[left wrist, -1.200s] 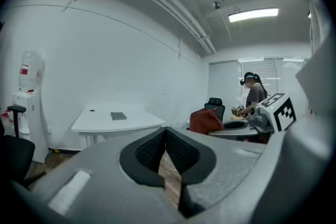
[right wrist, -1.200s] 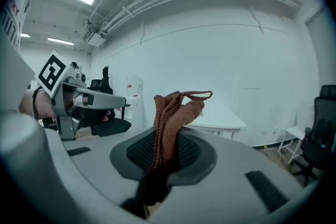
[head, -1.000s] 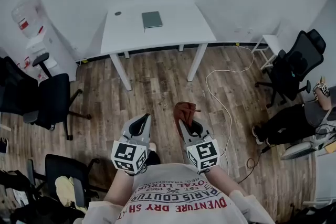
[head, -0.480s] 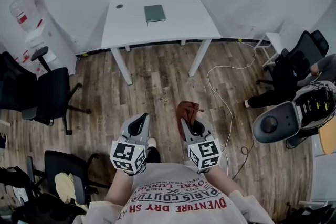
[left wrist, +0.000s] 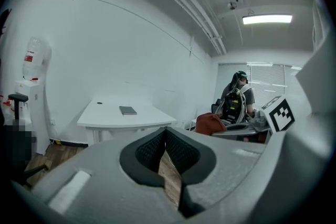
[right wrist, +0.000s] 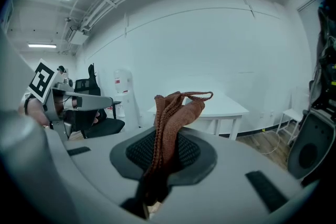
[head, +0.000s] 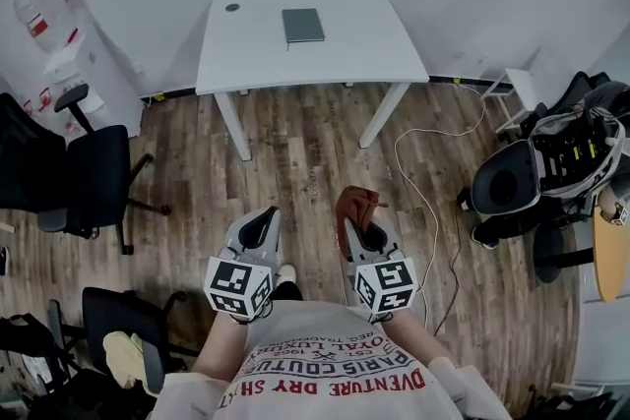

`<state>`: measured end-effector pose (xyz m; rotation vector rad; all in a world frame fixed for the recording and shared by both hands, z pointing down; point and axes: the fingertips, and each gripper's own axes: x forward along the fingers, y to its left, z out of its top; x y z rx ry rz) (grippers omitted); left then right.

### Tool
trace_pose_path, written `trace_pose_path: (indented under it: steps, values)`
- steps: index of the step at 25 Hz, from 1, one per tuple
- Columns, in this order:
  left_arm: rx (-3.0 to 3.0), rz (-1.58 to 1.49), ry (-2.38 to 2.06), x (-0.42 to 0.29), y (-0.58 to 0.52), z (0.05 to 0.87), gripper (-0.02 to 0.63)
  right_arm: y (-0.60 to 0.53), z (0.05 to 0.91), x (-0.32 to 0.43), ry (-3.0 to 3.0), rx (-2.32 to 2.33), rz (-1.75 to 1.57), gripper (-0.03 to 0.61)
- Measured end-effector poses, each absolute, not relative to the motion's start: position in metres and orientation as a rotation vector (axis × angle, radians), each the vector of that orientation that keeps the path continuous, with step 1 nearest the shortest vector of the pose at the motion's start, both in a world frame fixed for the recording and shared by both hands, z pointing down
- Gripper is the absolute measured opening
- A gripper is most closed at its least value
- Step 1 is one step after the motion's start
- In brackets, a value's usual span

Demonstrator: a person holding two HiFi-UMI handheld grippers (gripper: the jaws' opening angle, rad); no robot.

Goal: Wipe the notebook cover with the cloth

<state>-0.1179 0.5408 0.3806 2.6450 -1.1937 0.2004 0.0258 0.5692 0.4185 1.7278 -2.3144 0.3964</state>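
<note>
White desk [head: 256, 54] sits slightly nearer than a second ago; I'm closing in, wiping not begun. Dark grey-green notebook [head: 302, 25] lies by its far edge. Right gripper [head: 352, 227] jaws clench the rust-brown knitted cloth [head: 355, 206]; left gripper [head: 261, 227] jaws closed, empty.

Lower end of rust-brown knitted cloth [right wrist: 176, 113] buried inside right gripper [right wrist: 164, 150], flat dark grey notebook [head: 302, 25] far ahead, cover detail too small.
</note>
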Motion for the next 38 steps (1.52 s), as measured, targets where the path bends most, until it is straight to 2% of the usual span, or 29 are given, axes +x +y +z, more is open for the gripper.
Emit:
trace_pose_path:
  steps: [17, 25, 31, 38]
  values:
    - [2.635, 0.150, -1.123, -0.167, 0.417, 0.386, 0.009, 0.459, 0.425, -0.012, -2.222, 1.807, 0.441, 0.075]
    - [2.629, 0.178, -1.144, -0.154, 0.385, 0.390, 0.009, 0.414, 0.437, -0.004, -2.240, 1.757, 0.479, 0.075]
    - [2.568, 0.202, -1.279, -0.156, 0.328, 0.390, 0.009, 0.341, 0.437, -0.004, -2.331, 1.640, 0.475, 0.075]
    - [2.519, 0.238, -1.419, -0.126, 0.247, 0.380, 0.009, 0.240, 0.427, 0.028, -2.421, 1.514, 0.457, 0.077]
